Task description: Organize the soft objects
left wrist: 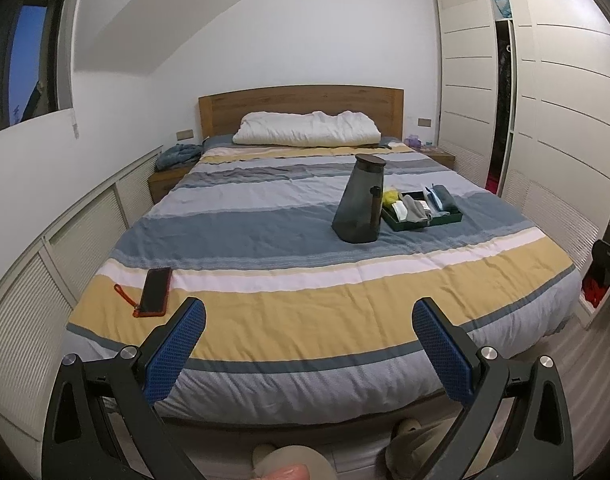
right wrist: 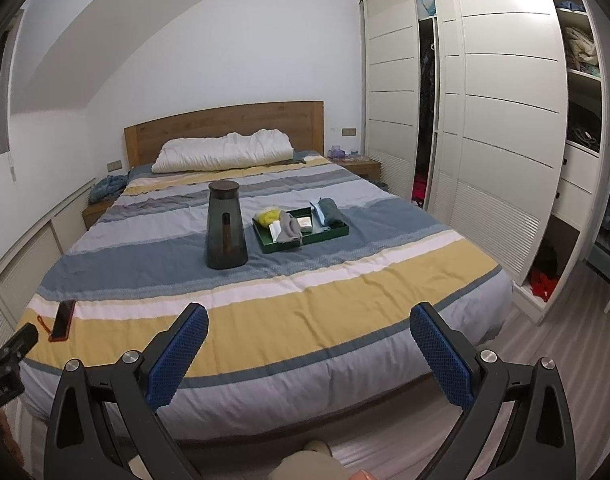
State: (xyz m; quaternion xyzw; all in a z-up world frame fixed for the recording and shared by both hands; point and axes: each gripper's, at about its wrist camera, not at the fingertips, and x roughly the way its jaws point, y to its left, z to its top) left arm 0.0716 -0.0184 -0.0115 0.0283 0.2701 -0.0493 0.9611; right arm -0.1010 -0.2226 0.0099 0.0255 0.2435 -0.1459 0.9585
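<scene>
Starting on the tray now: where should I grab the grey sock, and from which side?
Pinch the grey sock at its near end, which droops over the tray's front rim, coming from the foot of the bed with the right hand-held gripper. That end looks free; the pitcher blocks the left.

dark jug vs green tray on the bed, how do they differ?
The jug stands tall and upright; the tray lies low and flat. The jug is smoky grey and lidded; the tray is green, open-topped and holds soft items. Both rest on the striped bedspread, side by side.
</scene>
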